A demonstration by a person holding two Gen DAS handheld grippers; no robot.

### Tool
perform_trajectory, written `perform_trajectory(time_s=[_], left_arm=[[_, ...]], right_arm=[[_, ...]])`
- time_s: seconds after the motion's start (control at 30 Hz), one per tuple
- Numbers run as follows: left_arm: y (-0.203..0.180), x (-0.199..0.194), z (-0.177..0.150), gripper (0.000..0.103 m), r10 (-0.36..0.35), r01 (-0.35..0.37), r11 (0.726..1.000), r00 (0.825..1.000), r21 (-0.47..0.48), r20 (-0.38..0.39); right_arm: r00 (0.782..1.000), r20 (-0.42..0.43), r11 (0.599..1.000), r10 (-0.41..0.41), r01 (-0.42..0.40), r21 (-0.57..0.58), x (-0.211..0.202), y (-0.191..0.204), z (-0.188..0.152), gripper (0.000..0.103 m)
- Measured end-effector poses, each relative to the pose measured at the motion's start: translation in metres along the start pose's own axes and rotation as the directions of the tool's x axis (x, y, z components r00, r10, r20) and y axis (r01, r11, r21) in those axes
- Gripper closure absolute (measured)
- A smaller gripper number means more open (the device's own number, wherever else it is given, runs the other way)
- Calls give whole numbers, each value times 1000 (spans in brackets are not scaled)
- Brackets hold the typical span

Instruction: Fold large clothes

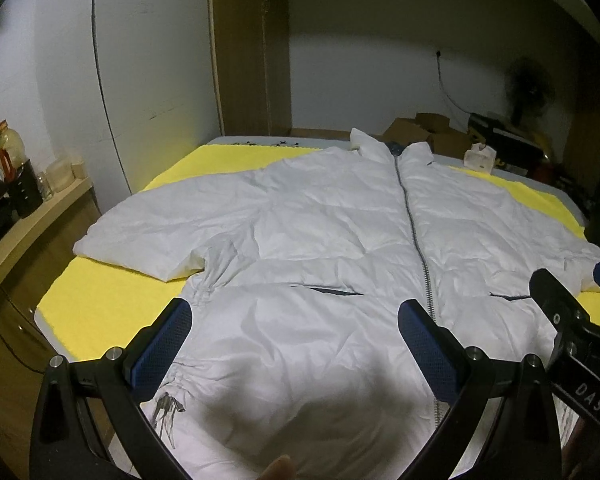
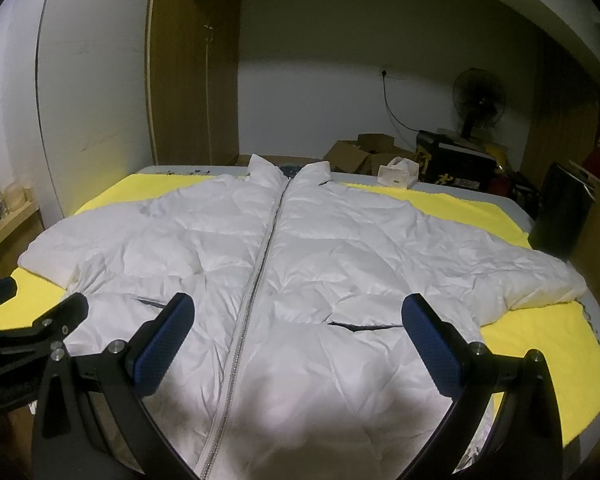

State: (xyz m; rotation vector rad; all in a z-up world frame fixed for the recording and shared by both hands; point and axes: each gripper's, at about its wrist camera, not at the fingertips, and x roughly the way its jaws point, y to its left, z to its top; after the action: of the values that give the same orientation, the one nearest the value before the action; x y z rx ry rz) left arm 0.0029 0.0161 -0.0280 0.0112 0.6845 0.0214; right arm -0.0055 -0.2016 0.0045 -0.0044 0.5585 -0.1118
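— Jacket (image 2: 300, 264), white and quilted, spread flat and front up on yellow sheet (image 2: 540, 344); zipper (image 2: 260, 264) closed from hem to collar (image 2: 288, 172), both sleeves stretched out to the sides.

— And around the jacket?

— Grey mattress edge showing past the sheet beyond the collar. Wooden wardrobe (image 2: 192, 72) against the wall behind the collar. Cardboard boxes (image 2: 360, 152) and a standing fan (image 2: 478, 96) behind, off toward the sleeve on the right of the picture. Small white pack (image 2: 398, 174) lying near that shoulder.

— Grippers?

— Left gripper (image 1: 296, 320) spread wide, blue pads (image 1: 168, 344) apart above the jacket's lower front, near the hem; holding nothing, not clearly touching the fabric. Right gripper (image 2: 300, 320) equally wide, hanging over the lower front beside the zipper; empty as well.

— Anything seen from one side only?

— From the left wrist: a counter (image 1: 32, 216) beside the jacket's sleeve on the left of the picture, with an orange-capped bottle (image 1: 10, 148) and dark jars on it; also a gathered drawcord (image 1: 168, 404) at the hem, and a fingertip (image 1: 278, 468) at the bottom edge. Right gripper poking in over the opposite sleeve. From the right wrist: a dark bin (image 2: 560, 208) past the far sleeve's cuff, the fan fully lit, and the left gripper entering near the other cuff. Pocket slits (image 2: 360, 326) visible in both.
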Motion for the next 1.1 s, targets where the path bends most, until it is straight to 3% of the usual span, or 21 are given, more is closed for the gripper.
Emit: perform_trajectory(time_s=[0.3,0.87,1.03,1.1], left_arm=[[4,1,2,0,-18,18,1000,1000,20,-14],[20,7,1,0,-13,12,1000,999,-26,-37],[35,12,2,0,-17,14,998,999,-66,-49],[49,17,4,0,-49,40,992,997,-122,-66]], right_arm=[[1000,0,1000,28,-28,-3,0,1,4,0],[999,-3,998,50,-50,-48,1,16,4,0],[998,-3,996,57,-57,-62,1,22,4,0],[998,-6,996,59,-59,-64,2,23,4,0]])
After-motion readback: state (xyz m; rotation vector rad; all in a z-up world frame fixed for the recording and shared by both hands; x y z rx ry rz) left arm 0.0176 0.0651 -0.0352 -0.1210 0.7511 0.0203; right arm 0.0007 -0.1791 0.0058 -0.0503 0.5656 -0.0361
